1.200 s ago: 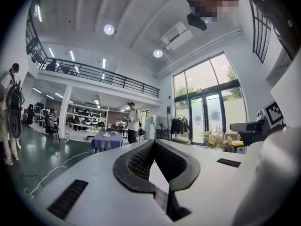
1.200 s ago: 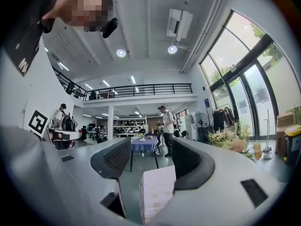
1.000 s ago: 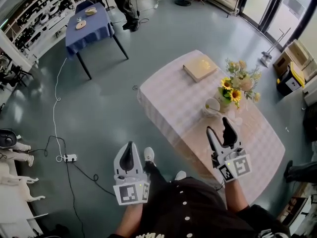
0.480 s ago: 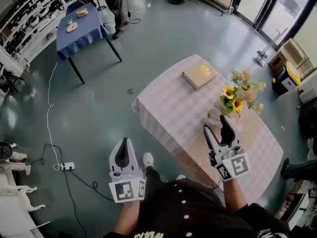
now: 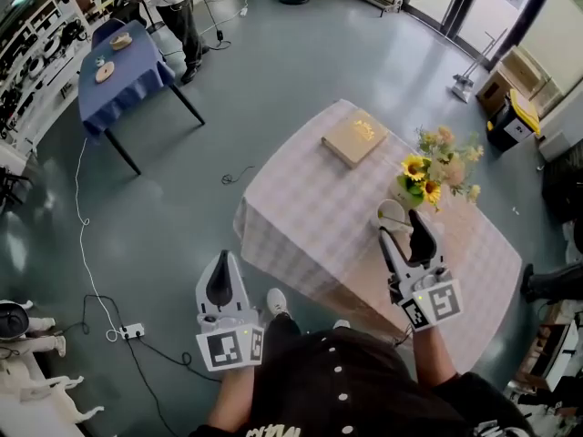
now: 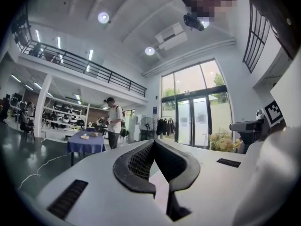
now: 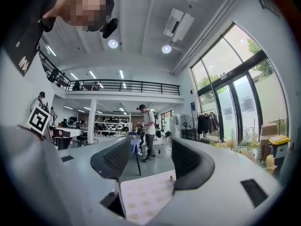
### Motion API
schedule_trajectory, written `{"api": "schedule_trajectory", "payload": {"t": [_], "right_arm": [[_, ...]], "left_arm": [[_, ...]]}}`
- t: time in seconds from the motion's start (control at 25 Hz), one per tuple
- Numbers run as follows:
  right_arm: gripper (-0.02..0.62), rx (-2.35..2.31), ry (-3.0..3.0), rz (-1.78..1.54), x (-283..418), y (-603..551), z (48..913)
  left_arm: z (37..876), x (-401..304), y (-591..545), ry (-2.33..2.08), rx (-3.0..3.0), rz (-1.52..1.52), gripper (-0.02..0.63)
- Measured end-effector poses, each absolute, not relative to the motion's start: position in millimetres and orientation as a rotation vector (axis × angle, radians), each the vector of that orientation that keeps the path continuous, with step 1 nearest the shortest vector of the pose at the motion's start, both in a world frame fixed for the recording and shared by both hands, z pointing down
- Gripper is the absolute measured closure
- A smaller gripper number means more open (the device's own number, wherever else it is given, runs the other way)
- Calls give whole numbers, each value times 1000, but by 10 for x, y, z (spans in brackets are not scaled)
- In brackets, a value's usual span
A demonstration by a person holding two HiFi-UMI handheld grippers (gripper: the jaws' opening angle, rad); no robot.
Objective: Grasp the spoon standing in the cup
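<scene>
While my left tongs (image 5: 222, 264) hang closed, my nearer right tongs (image 5: 404, 228) gape empty just short of the cup (image 5: 393, 213); spoon indistinct.

The tablecloth (image 5: 301, 212) is a pale pink-and-white check, book (image 5: 352, 139) tan, flowers (image 5: 428, 176) yellow and cream, cup (image 5: 392, 215) white. The far table (image 5: 123, 85) is draped blue, floor (image 5: 228, 107) grey-green. The left gripper (image 5: 222, 260) and right gripper (image 5: 401, 228) are light grey, black pads (image 5: 219, 287), black-and-white square markers (image 5: 234, 350).

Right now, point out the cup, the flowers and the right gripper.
cup (image 5: 392, 213), head view, on its open top.
flowers (image 5: 415, 164), head view, on a yellow sunflower.
right gripper (image 5: 402, 227), head view, midway between its open fingertips.
</scene>
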State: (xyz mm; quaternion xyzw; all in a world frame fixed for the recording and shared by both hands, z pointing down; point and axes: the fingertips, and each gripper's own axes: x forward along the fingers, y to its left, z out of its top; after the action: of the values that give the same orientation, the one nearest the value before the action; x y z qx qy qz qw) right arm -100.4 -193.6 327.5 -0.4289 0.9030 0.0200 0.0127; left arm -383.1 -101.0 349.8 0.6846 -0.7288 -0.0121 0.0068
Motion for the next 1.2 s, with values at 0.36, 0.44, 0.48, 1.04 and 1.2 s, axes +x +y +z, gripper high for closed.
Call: {"api": "schedule_trajectory", "payload": {"t": [0.36,0.44,0.48,1.04,1.2], "right_arm": [[341,-1627,2664,47,-631,-1994,3349],[341,-1705,2616,36,-503,-1945,3350],[341,-1738,2595,31,-438,-1924,3355],[341,-2084,2337,-2,-2,-1607,3479],[341,-2149,2277,-20,18,-1559,3525]], "left_arm": [[3536,-3643,-1649,-2056,2358,-14,589],[3514,-3526,-1781,-1981,2421,-11,589],[3506,-3460,-1836,-1950,2448,-9,589],[3581,-2898,-2273,-1583,2686,-1,589],[3625,-2862,-2343,-1505,2722,15,589]]}}
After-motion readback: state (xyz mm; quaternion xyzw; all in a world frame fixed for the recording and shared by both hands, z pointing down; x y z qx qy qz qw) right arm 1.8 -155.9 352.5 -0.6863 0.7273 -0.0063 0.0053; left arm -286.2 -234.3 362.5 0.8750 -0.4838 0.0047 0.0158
